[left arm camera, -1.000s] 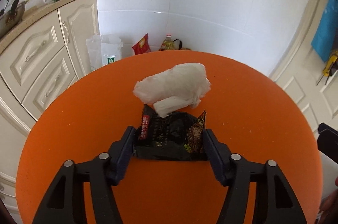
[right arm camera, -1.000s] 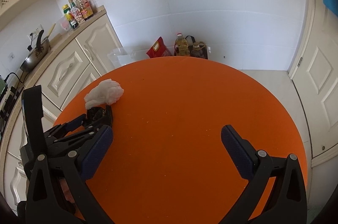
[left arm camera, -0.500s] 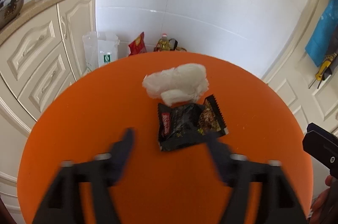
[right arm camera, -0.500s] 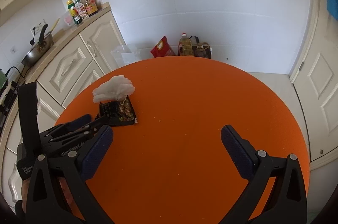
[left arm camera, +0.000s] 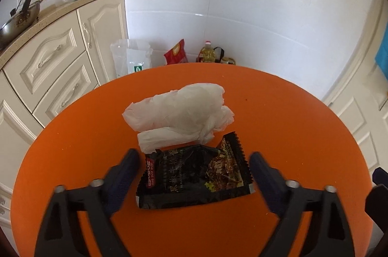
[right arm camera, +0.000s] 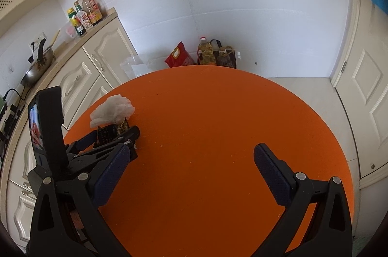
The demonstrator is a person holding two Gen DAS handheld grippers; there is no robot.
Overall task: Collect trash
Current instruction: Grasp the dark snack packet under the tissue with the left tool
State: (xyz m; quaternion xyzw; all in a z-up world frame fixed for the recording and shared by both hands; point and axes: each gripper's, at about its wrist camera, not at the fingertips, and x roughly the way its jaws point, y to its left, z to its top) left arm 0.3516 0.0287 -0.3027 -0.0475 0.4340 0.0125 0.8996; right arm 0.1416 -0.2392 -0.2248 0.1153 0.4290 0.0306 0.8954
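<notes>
On the round orange table [left arm camera: 303, 135] a crumpled white tissue [left arm camera: 179, 114] overlaps a black snack wrapper [left arm camera: 194, 179]. The left gripper [left arm camera: 194, 164] straddles the wrapper, its jaws just closing, pads apart from it. The right gripper [right arm camera: 191, 160] gapes wide, empty.

We are reading print on the black snack wrapper [left arm camera: 194, 175] lying near the left edge of the orange table [left arm camera: 303, 135]: large Chinese characters, a line of small Latin capitals beginning "BLACK", and a red band with white lettering. The bottle labels on the counter are staying too small for us.
</notes>
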